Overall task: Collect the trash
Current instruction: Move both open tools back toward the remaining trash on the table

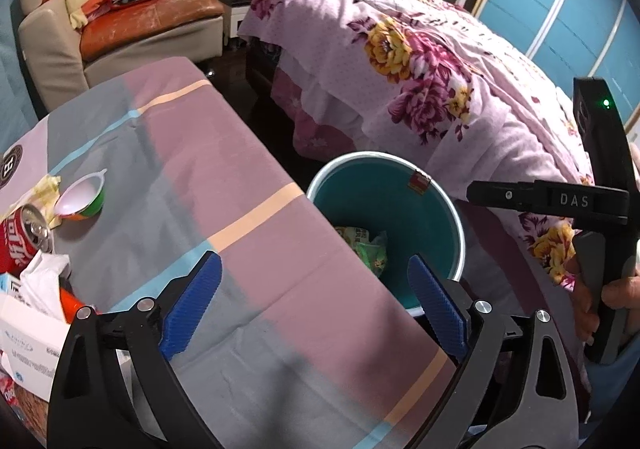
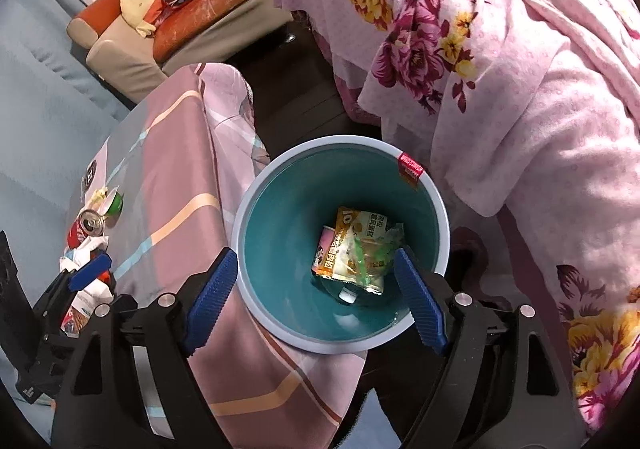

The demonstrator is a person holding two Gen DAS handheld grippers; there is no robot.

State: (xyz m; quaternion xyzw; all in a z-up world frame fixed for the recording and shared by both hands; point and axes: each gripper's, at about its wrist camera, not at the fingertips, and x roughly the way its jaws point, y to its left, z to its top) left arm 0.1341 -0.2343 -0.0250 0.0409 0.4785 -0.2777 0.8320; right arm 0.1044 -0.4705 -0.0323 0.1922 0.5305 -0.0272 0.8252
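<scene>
A teal bin [image 2: 248,209] with a pale rim stands on the floor against the table's edge, and crumpled snack wrappers [image 2: 356,249] lie at its bottom. My right gripper [image 2: 316,253] hovers open right over the bin's mouth, with nothing between its blue pads. My left gripper [image 1: 314,261] is open and empty above the table edge beside the bin [image 1: 360,189]. On the table's far left lie a red drink can [image 1: 24,237], a small green-and-white cup [image 1: 80,201] and crumpled tissue [image 1: 44,281]. The right gripper's black body [image 1: 600,201], held by a hand, shows at the right edge.
A striped cloth covers the table [image 1: 240,169]. A white carton [image 1: 28,333] sits at its near left corner. A bed with a floral quilt [image 1: 420,61] crowds the bin's far side. An armchair [image 1: 120,29] piled with cushions stands beyond the table.
</scene>
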